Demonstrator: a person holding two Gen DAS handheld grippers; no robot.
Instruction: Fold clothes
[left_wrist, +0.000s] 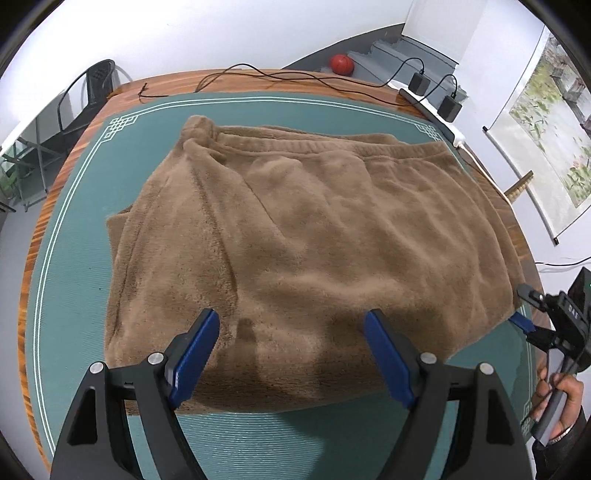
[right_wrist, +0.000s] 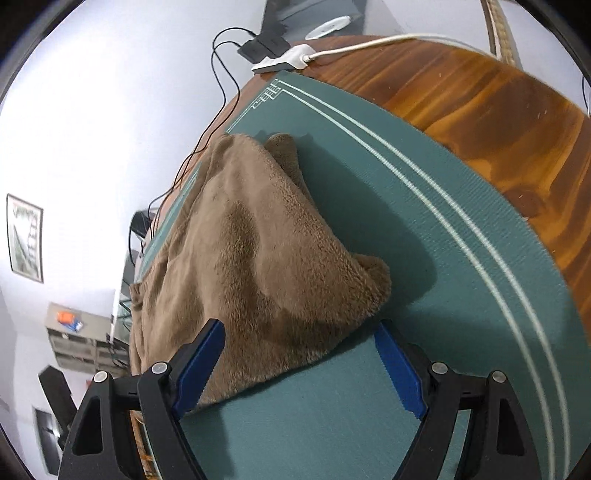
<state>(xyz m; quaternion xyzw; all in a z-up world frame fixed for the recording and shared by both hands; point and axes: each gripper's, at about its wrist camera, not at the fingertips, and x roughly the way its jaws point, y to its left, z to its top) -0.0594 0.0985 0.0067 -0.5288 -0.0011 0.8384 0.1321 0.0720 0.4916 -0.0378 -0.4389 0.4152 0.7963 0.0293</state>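
Note:
A brown fleece garment (left_wrist: 306, 236) lies folded on the green mat (left_wrist: 74, 258), its ribbed waistband along the far edge. My left gripper (left_wrist: 291, 325) hovers open over the garment's near edge, nothing between its blue pads. In the left wrist view my right gripper (left_wrist: 528, 326) shows at the garment's right corner, held by a hand (left_wrist: 557, 402). In the right wrist view the right gripper (right_wrist: 301, 338) stands open around the near corner of the garment (right_wrist: 251, 251), with the fabric between its blue fingers (right_wrist: 201, 363) but not pinched.
The mat (right_wrist: 424, 221) covers a wooden table (right_wrist: 480, 96). Black cables (left_wrist: 258, 75), two chargers (left_wrist: 419, 83) and a white power strip (right_wrist: 284, 61) lie along the far table edge. A red ball (left_wrist: 341, 63) sits on the floor beyond. A chair (left_wrist: 85, 99) stands at the left.

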